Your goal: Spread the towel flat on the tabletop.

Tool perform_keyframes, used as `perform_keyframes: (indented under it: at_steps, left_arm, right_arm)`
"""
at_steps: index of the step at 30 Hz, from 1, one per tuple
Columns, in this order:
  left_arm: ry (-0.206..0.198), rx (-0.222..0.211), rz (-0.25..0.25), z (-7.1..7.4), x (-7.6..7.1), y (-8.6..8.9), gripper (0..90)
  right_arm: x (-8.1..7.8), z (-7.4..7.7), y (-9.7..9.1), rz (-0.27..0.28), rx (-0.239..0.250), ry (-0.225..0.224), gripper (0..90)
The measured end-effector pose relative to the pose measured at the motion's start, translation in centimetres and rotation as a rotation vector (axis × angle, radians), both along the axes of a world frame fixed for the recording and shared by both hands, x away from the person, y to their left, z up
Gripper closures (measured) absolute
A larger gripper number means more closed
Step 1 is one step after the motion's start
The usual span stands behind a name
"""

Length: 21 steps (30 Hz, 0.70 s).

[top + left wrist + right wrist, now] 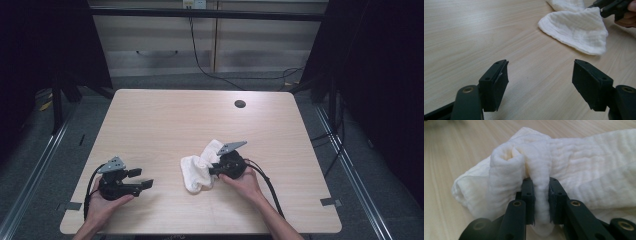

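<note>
— So, where is the white cloth (199,171) lying?

— Bunched up on the wooden table (165,120), a little toward the person's side of its middle. In the high view it sits just to the left of the right gripper (214,170), crumpled, with one flap rising toward the grey plate on top of that gripper.

— And is the right gripper gripping it?

— Yes. In the right gripper view a thick fold of the cloth (541,195) is pinched between the two black jaws, which stand narrow and press on it from both sides. The rest of the fabric billows above and to the right.

— What about the left gripper (145,179)?

— It rests low near the table's left front part, well apart from the cloth. Its jaws stand wide, with bare wood between them. In the left gripper view the cloth (576,30) lies farther off, its corner held by the other gripper.
</note>
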State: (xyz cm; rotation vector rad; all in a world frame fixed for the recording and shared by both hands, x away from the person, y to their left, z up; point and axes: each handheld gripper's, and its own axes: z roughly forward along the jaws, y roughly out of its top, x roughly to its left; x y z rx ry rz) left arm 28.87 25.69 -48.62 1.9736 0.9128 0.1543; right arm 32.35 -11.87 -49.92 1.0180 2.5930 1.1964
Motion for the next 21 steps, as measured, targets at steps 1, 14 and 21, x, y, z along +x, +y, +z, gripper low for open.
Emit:
perform_keyframes:
  at_steps: [1, 14, 21]
  left_arm:
    - [-0.001, -0.001, 0.002, 0.0, 0.0, 0.0, 28.0]
    - [0.012, 0.018, -0.006, -0.3, 0.2, -0.6, 30.4]
    - [0.035, 0.026, -0.016, -0.5, 0.7, -2.0, 33.0]
  right_arm:
    - [-0.4, 0.0, 0.1, 0.001, -0.007, -0.006, 77.4]
    - [-1.5, 0.6, 0.2, 0.003, 0.036, -0.002, 59.1]
    - [-2.0, 3.2, -1.9, -0.049, 0.082, -0.047, 46.3]
